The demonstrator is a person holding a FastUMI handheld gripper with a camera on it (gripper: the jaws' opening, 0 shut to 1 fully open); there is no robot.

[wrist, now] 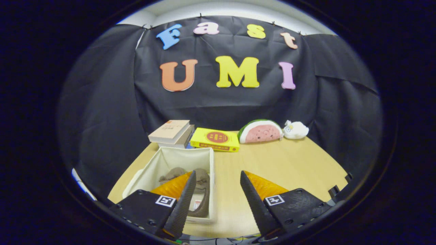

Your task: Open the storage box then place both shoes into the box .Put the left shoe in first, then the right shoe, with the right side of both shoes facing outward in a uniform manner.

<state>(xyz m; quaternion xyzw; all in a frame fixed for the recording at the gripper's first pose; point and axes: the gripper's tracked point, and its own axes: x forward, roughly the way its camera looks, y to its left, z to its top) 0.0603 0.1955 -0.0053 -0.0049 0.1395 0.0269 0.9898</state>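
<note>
One storage box (177,163), pale fabric with its top open, sits on the wooden table (289,163) toward the table's left edge, just ahead of the left finger. Inside it lie brown shoes (203,190): one runs along the box's right wall, and a second brown shape shows further back toward the box's middle, partly hidden by the finger, so two seem to be in there, though the second cannot be made out fully.

The gripper (218,200) hangs above the near edge of the table with its two fingers spread wide apart, holding nothing; bare tabletop shows between them. The left finger overlaps the box's near right corner in the view; whether it touches the box cannot be told.

Along the far edge of the table, just beyond the box, stand two stacked books (172,133), a tan one on top. Beside them to the right lies one yellow book (215,139), flat. Next comes one watermelon-slice plush (260,131), and touching its right end one small white plush toy (295,130), nearest the far right corner.
</note>
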